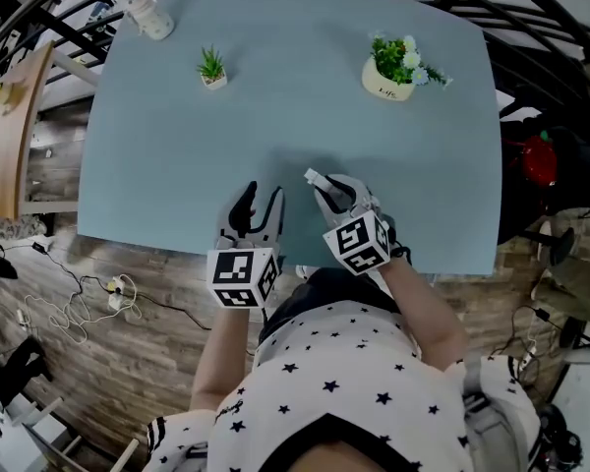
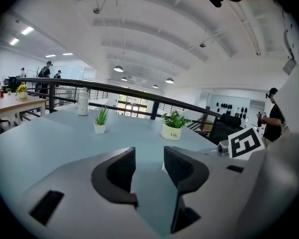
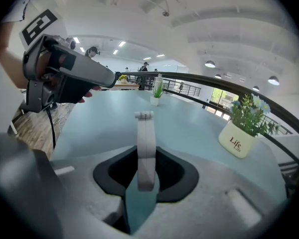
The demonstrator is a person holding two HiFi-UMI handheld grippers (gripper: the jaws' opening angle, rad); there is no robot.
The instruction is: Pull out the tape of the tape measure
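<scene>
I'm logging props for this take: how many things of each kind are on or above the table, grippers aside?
Potted plants: 2 (small plant, large plant)
Bottle: 1
Tape measure: 1, in the right gripper
Total: 4

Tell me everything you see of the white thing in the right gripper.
It is the tape measure: thin, white and plastic-looking, seen edge-on and upright, with a small tab at its far tip. The right gripper is shut on its lower part, a pad on each flat side. It is held over the blue-grey table, near the front edge.
</scene>
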